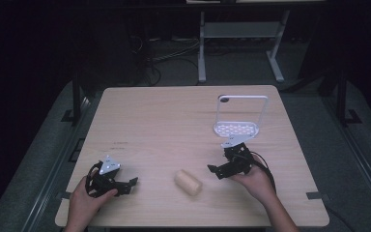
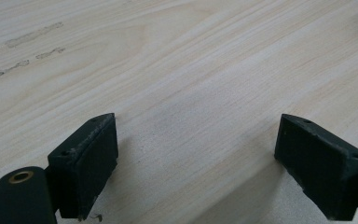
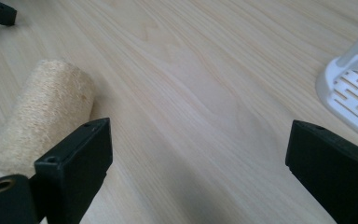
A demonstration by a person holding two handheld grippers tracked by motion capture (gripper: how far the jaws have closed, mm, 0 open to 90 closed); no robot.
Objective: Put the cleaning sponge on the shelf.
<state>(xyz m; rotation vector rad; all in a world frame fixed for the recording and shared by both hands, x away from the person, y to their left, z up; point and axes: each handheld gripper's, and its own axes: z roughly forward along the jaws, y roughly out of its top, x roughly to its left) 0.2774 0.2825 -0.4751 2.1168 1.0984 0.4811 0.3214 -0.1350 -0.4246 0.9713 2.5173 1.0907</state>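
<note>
Your left gripper (image 1: 125, 185) rests low over the near-left part of the table (image 1: 164, 116), jaws spread wide with nothing but bare wood between them. It sits well apart from the loofah roll (image 1: 188, 182), so it offers no support there.

The loofah roll lies on its side near the front edge, between your two grippers. It is a light cylinder, and I judge it will roll or skid if one jaw touches before the other.

Your right gripper (image 1: 216, 170) hovers just beside the roll, jaws also wide apart and empty. In the right gripper view the roll (image 3: 42, 121) sits off past one jaw, not between them, so closing now would likely nudge it away.

The white rack (image 1: 237, 126) stands just behind that hand; a backward swing could tip it.
</note>
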